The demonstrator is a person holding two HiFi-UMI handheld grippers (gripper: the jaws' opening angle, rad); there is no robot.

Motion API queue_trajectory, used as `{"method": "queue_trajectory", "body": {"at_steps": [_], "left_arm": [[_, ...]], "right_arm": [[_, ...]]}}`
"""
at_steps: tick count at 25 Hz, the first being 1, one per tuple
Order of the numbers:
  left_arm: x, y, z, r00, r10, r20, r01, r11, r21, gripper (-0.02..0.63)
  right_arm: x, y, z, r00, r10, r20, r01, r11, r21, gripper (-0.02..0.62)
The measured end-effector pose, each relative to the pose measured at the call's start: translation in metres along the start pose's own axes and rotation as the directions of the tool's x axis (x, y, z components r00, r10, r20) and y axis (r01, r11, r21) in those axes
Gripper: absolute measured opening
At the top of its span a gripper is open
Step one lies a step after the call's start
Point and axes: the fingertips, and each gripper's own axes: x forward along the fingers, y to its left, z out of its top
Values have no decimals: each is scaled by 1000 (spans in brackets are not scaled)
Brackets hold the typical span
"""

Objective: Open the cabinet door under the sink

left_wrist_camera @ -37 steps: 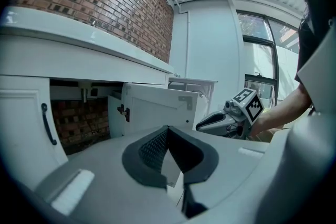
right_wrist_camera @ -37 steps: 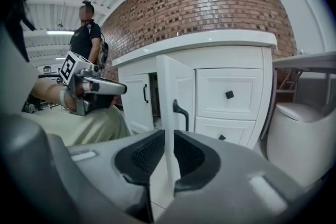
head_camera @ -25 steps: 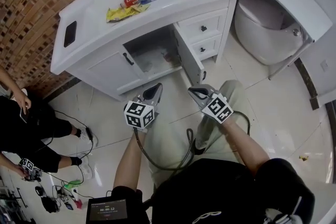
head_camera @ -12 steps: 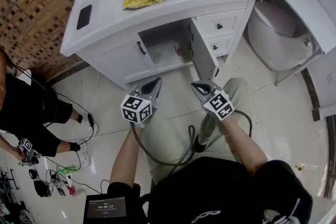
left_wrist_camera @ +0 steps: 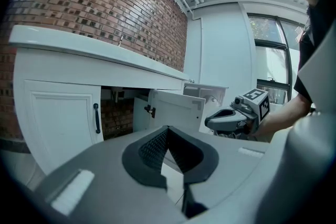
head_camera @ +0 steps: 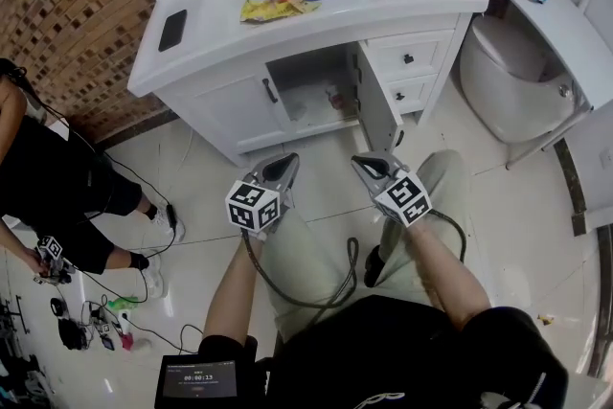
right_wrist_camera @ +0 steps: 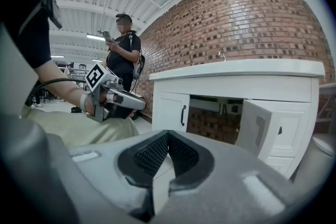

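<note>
Across the last second the hinged white cabinet door under the white sink countertop held the same swing. It stood wide open, edge-on toward us, exposing the dark cabinet interior. Its neighbour, the closed white door with the black bar handle, was untouched. What changed was mostly framing: the vanity sat further right in the head view than before. The left gripper and right gripper stayed low over our lap, short of the door, touching nothing. Both sets of jaws were pressed together and empty, as each gripper view confirmed. We judged the opening complete, with only withdrawal left and no further pull needed.
</note>
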Motion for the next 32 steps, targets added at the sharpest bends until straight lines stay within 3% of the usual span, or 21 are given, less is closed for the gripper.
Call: {"method": "queue_trajectory", "body": {"at_steps": [8, 13, 18, 23, 27, 32], "left_arm": [[-28, -23, -24, 998, 60, 6, -60, 998, -4, 15], [-45, -44, -48, 994, 106, -9, -107, 994, -15, 17], [-60, -60, -76, 988, 154, -35, -155, 987, -43, 17], [-65, -82, -93, 983, 178, -30, -181, 979, -95, 17], [-66, -109, -95, 985, 175, 1, -173, 976, -135, 17], [-65, -141, -107, 983, 181, 27, -173, 968, -180, 17]], "right_arm": [[-13, 31, -7, 998, 59, 13, -58, 998, -23, -8], [-35, 40, 9, 993, 84, 81, -83, 996, -13, -8], [-72, 28, 47, 991, 61, 121, -53, 996, -70, -9], [-114, -5, 63, 995, 31, 92, -19, 992, -129, -8], [-146, -27, 55, 996, 20, 81, -16, 998, -57, -9], [-170, -25, 36, 991, 84, 102, -86, 996, 20, -9]]}}
